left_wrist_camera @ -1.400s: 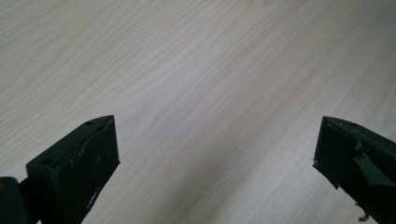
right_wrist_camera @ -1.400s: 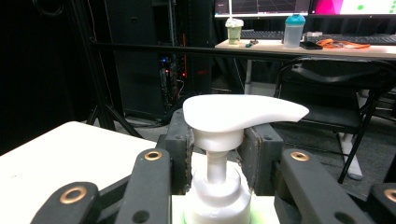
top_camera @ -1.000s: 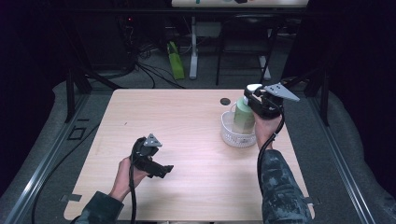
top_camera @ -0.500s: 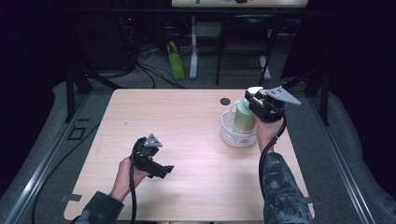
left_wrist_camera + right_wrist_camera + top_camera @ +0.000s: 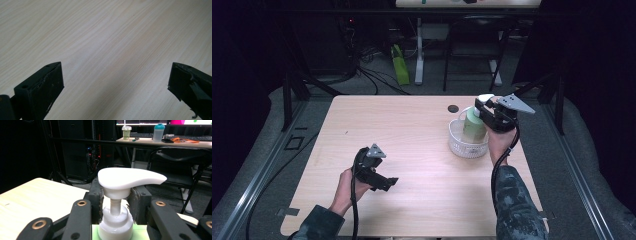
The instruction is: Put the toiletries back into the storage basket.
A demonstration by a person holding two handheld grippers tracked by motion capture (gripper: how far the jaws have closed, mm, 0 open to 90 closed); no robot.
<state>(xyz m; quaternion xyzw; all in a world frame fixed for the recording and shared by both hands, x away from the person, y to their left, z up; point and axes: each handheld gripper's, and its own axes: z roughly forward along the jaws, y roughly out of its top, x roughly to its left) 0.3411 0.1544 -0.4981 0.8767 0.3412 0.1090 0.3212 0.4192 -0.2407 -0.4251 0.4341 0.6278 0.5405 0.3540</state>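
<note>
Pale green bottle point(image 5: 473, 128), white pump point(image 5: 127, 179), white basket point(image 5: 462, 146).

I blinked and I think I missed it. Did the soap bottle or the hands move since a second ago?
Hardly anything moved. The right gripper stays shut on the pump bottle, which stands in the white basket as before; at most it edged slightly. The left gripper stays open and empty, low over the table at the near left.
</note>
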